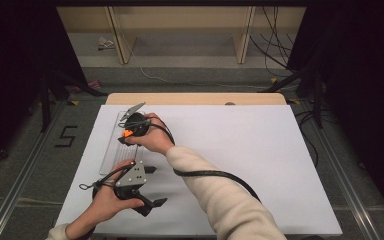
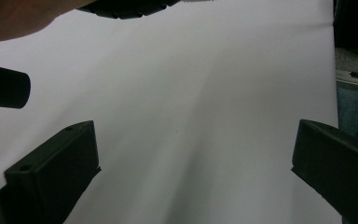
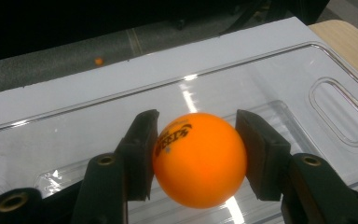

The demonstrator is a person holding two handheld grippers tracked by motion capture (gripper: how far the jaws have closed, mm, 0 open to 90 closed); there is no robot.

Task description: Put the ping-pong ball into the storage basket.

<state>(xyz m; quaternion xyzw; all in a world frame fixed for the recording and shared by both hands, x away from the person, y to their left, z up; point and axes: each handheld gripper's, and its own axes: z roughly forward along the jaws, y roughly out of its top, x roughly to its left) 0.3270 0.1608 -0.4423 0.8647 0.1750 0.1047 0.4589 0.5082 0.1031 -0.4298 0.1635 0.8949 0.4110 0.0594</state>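
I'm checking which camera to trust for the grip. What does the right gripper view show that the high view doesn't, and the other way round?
Right gripper view alone: the orange ball clamped between the right gripper's pads, black print on the ball, and the tray's handle cutout.

High view alone: the left gripper, jaws apart over bare table, both forearms, the trailing cable, and the floor and shelving beyond.

Both: the right gripper over the clear tray at the white table's left side, with orange at its jaws.

The clear tray [image 1: 111,150] lies partly hidden under the right hand [image 1: 150,135].
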